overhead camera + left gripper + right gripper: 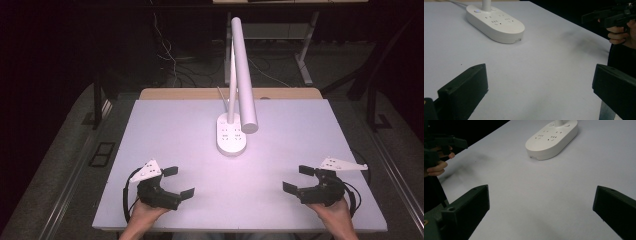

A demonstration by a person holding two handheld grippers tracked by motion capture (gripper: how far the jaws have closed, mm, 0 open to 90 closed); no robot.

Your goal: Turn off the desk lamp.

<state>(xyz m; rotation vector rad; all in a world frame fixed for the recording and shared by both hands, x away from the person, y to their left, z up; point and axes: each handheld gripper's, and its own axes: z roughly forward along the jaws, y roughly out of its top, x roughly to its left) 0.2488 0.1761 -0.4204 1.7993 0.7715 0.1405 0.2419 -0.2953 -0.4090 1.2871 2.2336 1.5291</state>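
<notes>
Left hand-held gripper (179, 183) at 7 o'clock and right hand-held gripper (298, 179) at 5 o'clock hover wide open, gripping nothing, apparently just above the matte white tabletop (170, 130). A smooth oval lamp base (231, 139) with sockets sits at centre.

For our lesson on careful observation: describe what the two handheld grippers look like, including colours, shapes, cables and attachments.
Both are black, each with two blocky, flat-faced jaws. The left gripper and right gripper each carry a pale grey three-cornered plate on top, dotted with small holes. A black cable loops from each. The forearms show no sleeves.
</notes>
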